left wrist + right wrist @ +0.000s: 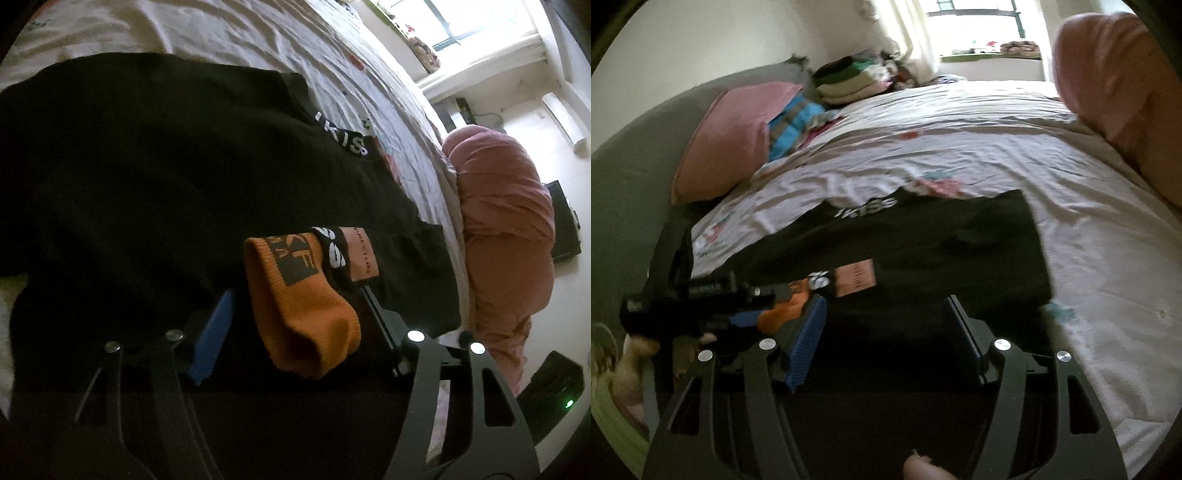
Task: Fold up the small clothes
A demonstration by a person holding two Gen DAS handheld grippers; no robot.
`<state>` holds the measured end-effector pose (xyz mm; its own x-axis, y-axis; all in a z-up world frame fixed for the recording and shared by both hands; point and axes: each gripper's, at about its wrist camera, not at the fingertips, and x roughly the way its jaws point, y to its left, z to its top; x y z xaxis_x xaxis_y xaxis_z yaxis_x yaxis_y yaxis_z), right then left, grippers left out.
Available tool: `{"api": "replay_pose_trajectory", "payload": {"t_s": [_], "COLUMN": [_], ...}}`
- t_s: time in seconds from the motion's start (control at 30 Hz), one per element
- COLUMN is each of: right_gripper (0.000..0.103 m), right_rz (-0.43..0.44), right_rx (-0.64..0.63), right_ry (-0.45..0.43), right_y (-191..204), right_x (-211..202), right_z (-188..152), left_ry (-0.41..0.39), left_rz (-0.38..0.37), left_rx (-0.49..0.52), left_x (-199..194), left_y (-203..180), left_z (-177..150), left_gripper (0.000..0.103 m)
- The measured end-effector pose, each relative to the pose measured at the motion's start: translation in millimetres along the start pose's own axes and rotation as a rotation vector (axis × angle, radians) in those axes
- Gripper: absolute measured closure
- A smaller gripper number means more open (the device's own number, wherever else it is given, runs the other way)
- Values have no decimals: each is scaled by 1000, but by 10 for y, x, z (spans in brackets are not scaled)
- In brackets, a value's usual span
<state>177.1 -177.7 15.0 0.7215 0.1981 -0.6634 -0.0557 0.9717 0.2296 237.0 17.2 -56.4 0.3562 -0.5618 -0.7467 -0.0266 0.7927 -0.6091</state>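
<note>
Lying between the parted fingers of the left tool, the orange sock rests on black clothing on the bed; right tool released, empty. Folding appears unfinished.

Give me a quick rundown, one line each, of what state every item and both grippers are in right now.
Orange sock: folded over, lying between the left gripper's fingers.
Black garment: spread flat on the bed.
Pink label: showing on the black garment, beside the sock.
Left gripper: open, fingers either side of the sock.
Right gripper: open, over the garment's near edge.
Bed sheet: wrinkled.
Pink pillow: propped at the headboard.
</note>
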Motion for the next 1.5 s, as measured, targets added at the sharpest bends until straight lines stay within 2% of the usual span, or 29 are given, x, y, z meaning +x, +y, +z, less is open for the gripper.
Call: {"api": "replay_pose_trajectory", "payload": {"t_s": [0.03,0.1,0.17,0.2,0.23,0.47,0.53,0.6,0.7,0.87,1.13,1.5], "right_gripper": [39,39,39,39,39,39,39,39,39,39,39,39], "right_rz": [-7,-17,-30,-34,-40,-59,-66,-72,-81,-92,-116,-133], "right_rx": [9,27,30,31,33,38,32,33,34,37,21,-52], "right_ry": [-2,-2,-1,0,1,1,-5,-8,-12,-10,4,45], "right_y": [-35,-111,-154,-170,-186,-221,-219,-230,-239,-246,-213,-52], "right_x": [-5,-20,-23,-24,-28,-54,-58,-67,-69,-42,52,282], "right_z": [7,11,12,11,8,1,2,2,13,17,64,166], "left_ry": [-9,-31,-54,-61,-68,-190,-261,-306,-313,-269,-233,-303], "left_rz": [7,28,68,63,41,32,55,79,112,152,163,234], "left_rx": [13,41,82,96,104,286,350,369,356,305,226,226], "left_x": [5,15,6,12,3,-338,-565,-719,-815,-758,-709,-887], "left_y": [-15,-51,-105,-135,-161,-571,-684,-738,-686,-499,-251,-213], "left_z": [-4,-16,-27,-26,-27,-50,-50,-49,-36,-8,63,110], "left_gripper": [55,73,88,95,97,99,99,99,99,99,97,94]}}
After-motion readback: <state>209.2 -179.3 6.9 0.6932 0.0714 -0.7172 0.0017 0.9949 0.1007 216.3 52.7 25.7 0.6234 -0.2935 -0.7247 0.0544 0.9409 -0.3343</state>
